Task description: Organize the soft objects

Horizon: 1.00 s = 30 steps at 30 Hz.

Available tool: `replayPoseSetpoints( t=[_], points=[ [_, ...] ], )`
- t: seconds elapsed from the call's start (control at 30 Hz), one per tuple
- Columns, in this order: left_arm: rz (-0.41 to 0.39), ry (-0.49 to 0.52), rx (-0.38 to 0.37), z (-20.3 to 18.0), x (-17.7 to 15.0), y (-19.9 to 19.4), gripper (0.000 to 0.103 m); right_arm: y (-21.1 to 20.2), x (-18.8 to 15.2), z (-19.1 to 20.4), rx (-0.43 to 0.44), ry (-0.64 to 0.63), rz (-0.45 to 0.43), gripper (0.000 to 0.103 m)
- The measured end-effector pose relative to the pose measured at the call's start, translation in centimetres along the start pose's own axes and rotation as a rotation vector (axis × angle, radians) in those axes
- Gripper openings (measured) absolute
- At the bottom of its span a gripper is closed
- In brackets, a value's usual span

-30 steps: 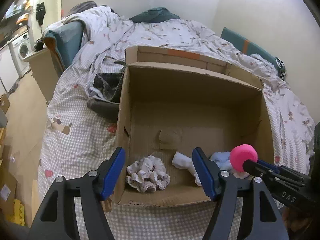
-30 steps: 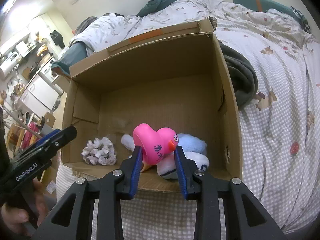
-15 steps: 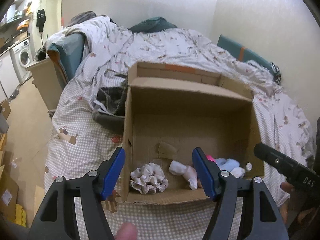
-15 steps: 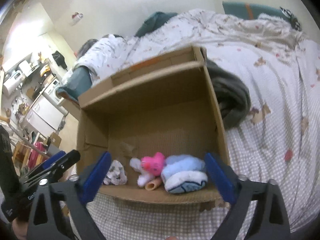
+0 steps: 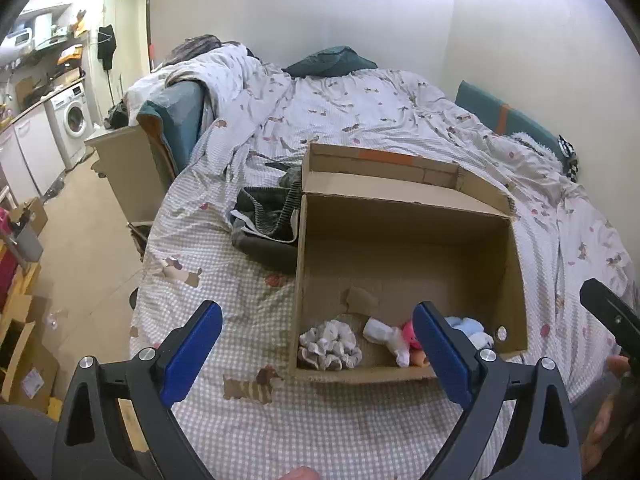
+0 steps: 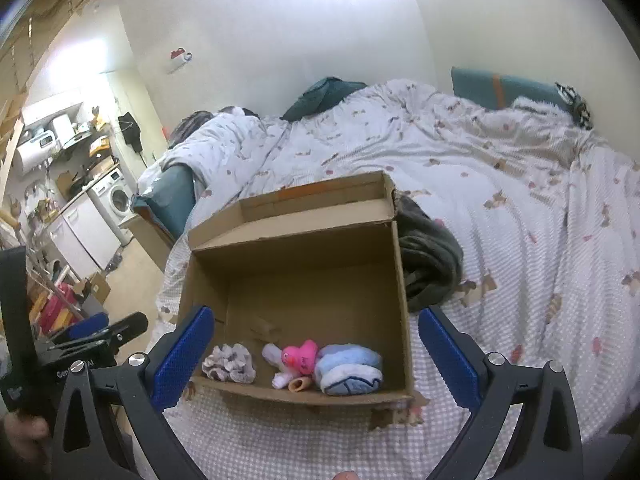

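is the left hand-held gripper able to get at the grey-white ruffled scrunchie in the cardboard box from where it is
Probably yes. The left hand-held gripper is open and empty, the brown cardboard box is open-topped, and the grey-white ruffled scrunchie lies uncovered by the low near wall, apart from the pink plush toy.

Pink duck (image 6: pixel 301 357) released into box (image 6: pixel 401 280).

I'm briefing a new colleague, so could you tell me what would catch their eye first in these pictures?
The open cardboard box on the checked bedspread stands out, with a bright pink toy along its near wall between a grey-white scrunchie and a pale blue plush. In front, both grippers, left and right, have their blue jaws wide open and hold nothing.
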State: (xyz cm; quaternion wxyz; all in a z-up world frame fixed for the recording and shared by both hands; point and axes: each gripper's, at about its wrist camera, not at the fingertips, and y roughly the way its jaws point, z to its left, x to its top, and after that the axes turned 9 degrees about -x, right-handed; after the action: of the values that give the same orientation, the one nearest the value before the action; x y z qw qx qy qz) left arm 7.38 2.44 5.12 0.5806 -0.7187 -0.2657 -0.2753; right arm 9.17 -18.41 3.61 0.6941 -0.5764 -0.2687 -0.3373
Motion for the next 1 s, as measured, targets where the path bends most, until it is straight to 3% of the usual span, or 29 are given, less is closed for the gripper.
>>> replayPoseSetpoints(
  t=[0.3,0.67,1.0],
  points=[
    [-0.085,0.051,0.005,-1.0,-2.2,-3.6,0.096,-1.7,-2.3,0.6,0.007,-0.027,-0.004,0.103],
    [-0.094,0.032,0.066,-0.4,-4.2,-1.8,0.096,0.5,-4.8,1.8,-0.031,-0.079,0.022,0.103],
    [-0.042,0.041,0.026,-0.5,-4.7,-0.2,0.096,1.4,-5.2,1.4,-0.059,-0.071,0.057,0.103]
  ],
)
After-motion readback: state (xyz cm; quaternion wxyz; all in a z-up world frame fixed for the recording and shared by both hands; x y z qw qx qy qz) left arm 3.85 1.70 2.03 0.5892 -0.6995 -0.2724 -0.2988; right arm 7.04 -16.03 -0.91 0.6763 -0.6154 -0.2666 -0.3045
